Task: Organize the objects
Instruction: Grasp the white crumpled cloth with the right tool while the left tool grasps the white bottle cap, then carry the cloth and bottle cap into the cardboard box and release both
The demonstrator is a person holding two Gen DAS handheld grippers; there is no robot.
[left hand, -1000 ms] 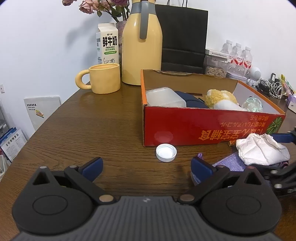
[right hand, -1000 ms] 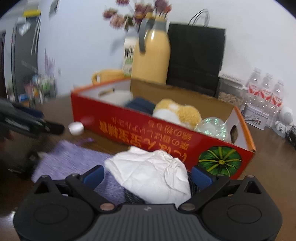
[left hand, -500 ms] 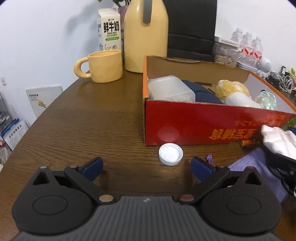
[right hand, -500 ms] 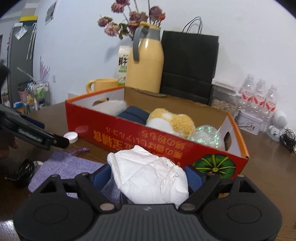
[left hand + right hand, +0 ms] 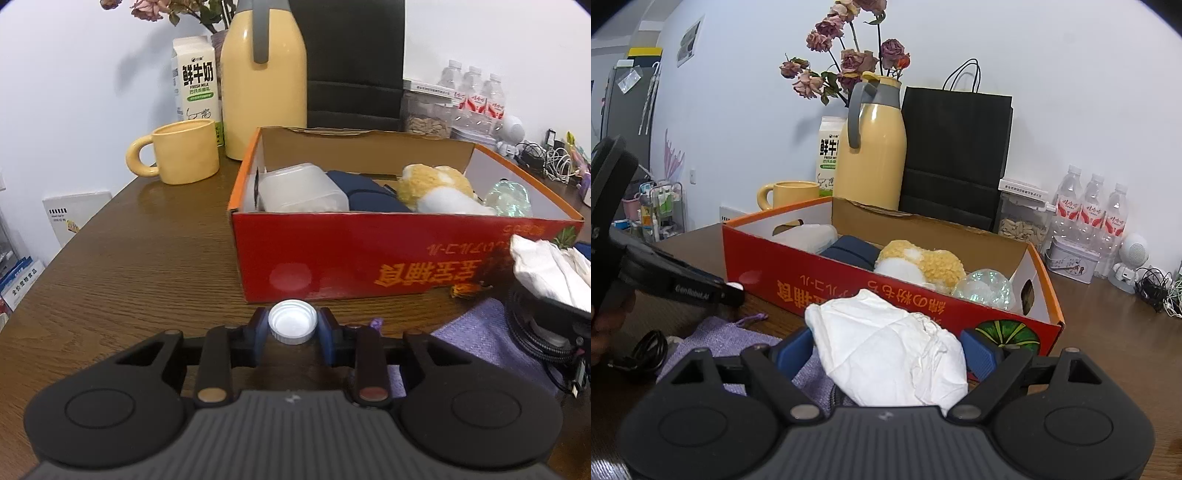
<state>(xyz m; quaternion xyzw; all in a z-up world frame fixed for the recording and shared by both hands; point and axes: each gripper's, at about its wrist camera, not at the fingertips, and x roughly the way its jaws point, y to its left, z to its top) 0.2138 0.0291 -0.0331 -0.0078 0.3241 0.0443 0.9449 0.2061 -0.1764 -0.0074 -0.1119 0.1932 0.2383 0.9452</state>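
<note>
My left gripper (image 5: 292,330) is shut on a white bottle cap (image 5: 292,326) that lies on the wooden table in front of the red cardboard box (image 5: 369,266). My right gripper (image 5: 888,350) is shut on a crumpled white tissue (image 5: 890,350) and holds it above a purple cloth pouch (image 5: 713,339), near the box's front wall (image 5: 849,291). The box holds a clear plastic container (image 5: 301,192), a dark blue item (image 5: 369,195), a yellow plush toy (image 5: 436,184) and a shiny clear ball (image 5: 511,197). The left gripper shows at the left of the right wrist view (image 5: 737,291).
A yellow mug (image 5: 184,155), a milk carton (image 5: 195,85), a yellow thermos jug (image 5: 264,81) and a black paper bag (image 5: 351,62) stand behind the box. Water bottles (image 5: 476,99) and cables (image 5: 550,162) are at the back right. A black cable (image 5: 646,354) lies beside the pouch.
My left gripper moved forward to the white cap and closed on it. My right gripper closed on the tissue and lifted it slightly toward the box.
</note>
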